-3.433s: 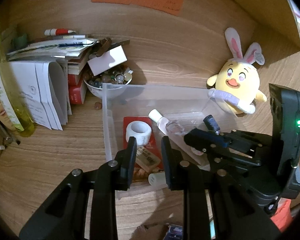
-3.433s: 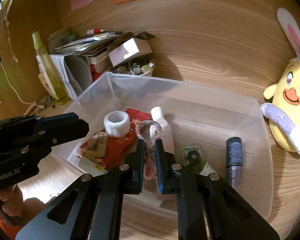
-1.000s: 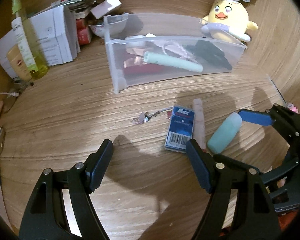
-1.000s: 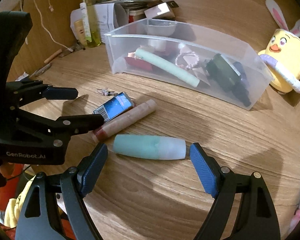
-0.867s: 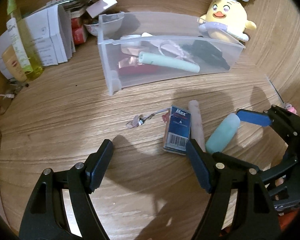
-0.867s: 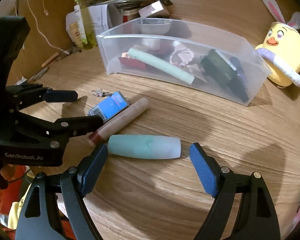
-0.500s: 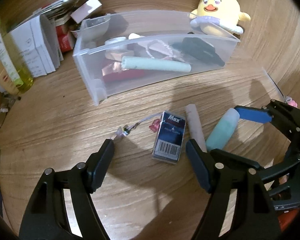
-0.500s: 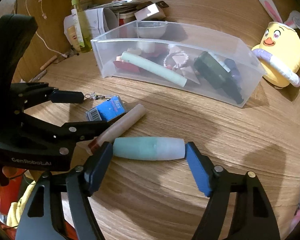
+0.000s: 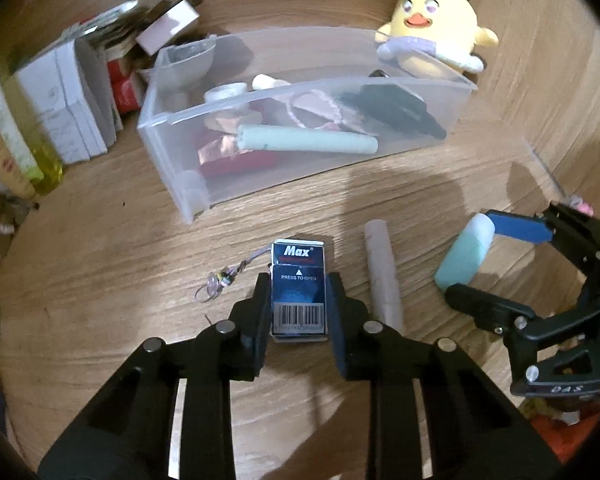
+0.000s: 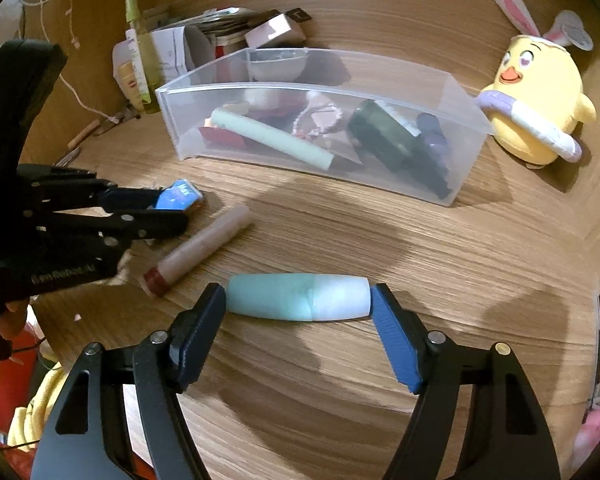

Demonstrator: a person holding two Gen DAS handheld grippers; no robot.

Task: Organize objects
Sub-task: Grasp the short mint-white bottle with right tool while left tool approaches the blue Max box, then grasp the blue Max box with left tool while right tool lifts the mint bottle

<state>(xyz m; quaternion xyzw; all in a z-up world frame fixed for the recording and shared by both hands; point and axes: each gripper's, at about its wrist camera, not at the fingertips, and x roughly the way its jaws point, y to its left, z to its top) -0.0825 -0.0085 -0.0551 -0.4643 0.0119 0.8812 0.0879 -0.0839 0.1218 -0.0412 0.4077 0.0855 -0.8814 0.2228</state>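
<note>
Both claws have closed in: left gripper (image 9: 298, 300) now pinches the blue box (image 9: 298, 290); right gripper (image 10: 298, 308) clamps the mint tube (image 10: 298, 298) endwise. Only the right wrist view shows cables at 10 o'clock.

left tool (image 9: 299, 300): black, silver screws | right tool (image 10: 298, 307): black, blue pads

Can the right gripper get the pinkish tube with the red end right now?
Probably not yet. The right gripper is closed end to end on the mint-green bottle, so its jaws are full. The pinkish tube lies uncovered on the table, beside the left gripper.
</note>
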